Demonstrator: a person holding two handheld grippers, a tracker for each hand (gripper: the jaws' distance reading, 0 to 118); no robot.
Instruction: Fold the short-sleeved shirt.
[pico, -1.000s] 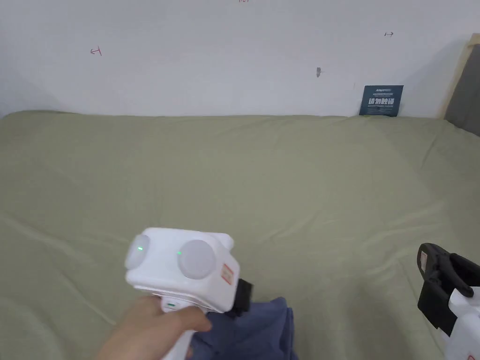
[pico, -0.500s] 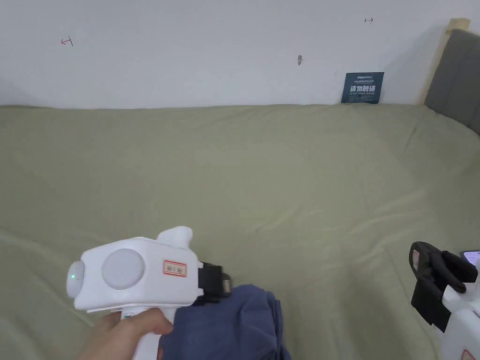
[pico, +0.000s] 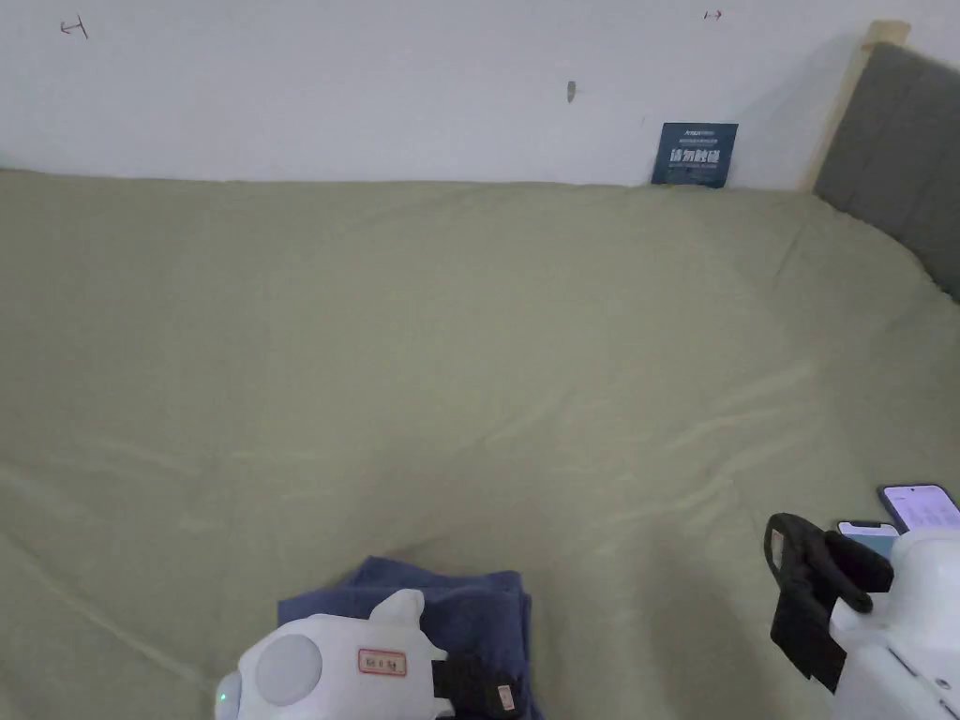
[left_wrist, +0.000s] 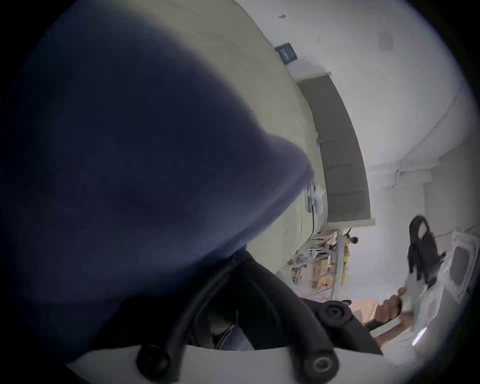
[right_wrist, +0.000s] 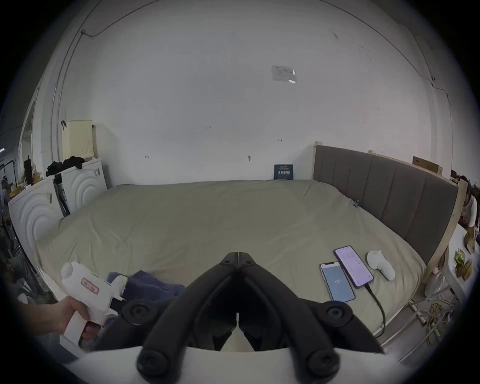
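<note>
Shirt: dark blue, bunched at near edge of green bed. Left tool: over the shirt, grip state cannot be told. Right tool: clenched, empty, held above bed. 2 phones: beside right tool.

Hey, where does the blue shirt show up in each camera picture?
Head view: the blue shirt lies at the bottom centre, beside the left tongs.
Left gripper view: it is the big dark blur on the left.
Right gripper view: it lies low on the left.
Shared landmark: the dark blue sign against the wall.
</note>
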